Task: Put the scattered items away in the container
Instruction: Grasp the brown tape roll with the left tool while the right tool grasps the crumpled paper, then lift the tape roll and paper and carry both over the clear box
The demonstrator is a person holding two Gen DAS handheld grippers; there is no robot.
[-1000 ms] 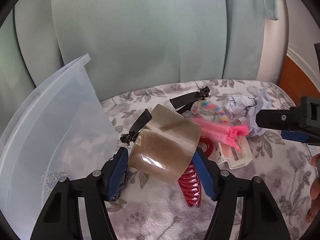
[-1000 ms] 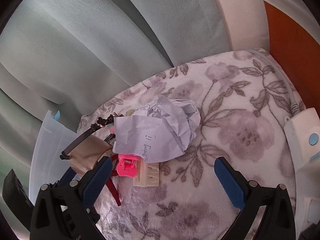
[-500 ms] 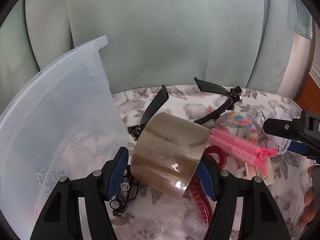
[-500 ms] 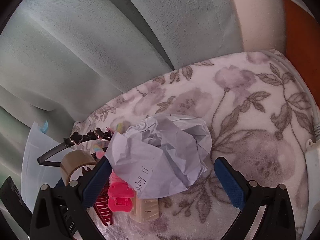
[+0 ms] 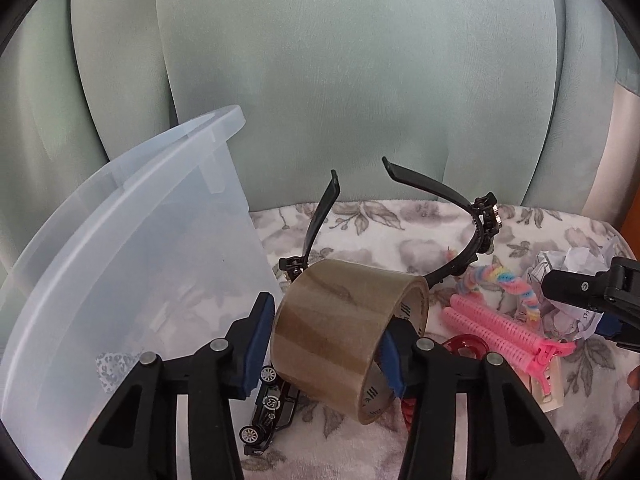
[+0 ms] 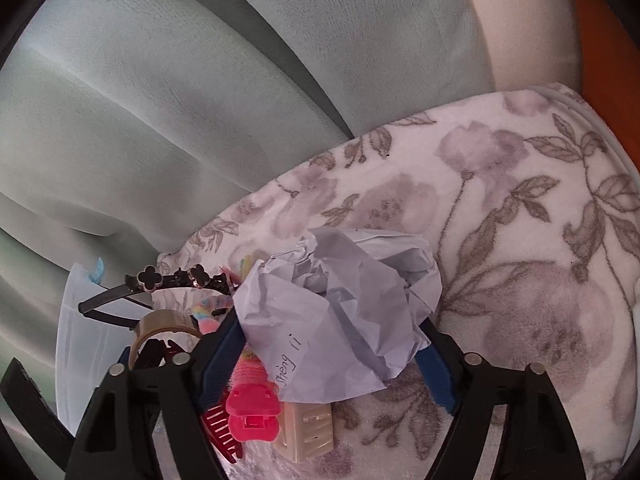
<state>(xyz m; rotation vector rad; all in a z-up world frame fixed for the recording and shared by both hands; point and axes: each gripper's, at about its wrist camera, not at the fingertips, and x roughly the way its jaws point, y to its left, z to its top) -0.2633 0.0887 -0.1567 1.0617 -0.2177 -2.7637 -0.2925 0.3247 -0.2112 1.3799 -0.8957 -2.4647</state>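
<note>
Closest to the left-hand camera, the left gripper (image 5: 326, 344) had its jaws closing on a roll of brown packing tape (image 5: 344, 336); one blue pad lay against the roll's outer wall and the other sat inside its core, so the wall was pinched between them. Just under the roll a small black toy car (image 5: 266, 410) lay on the floral blanket (image 5: 360, 224), beside the wall of the clear plastic container (image 5: 132, 264), which stood tilted at the left. A black headband (image 5: 472, 236) arched up behind the tape, and pink hair rollers (image 5: 500, 326) and a rainbow hair tie (image 5: 508, 284) lay to the right.

On the other side, the right gripper (image 6: 332, 356) had its jaws closing around a crumpled ball of pale paper (image 6: 348, 312), its blue pads touching both flanks. Under the paper sat a pink clip (image 6: 252, 412), a cream claw clip (image 6: 308, 428) and a dark red comb clip (image 6: 218, 424). Farthest back hung pale green curtains (image 6: 160, 120).
</note>
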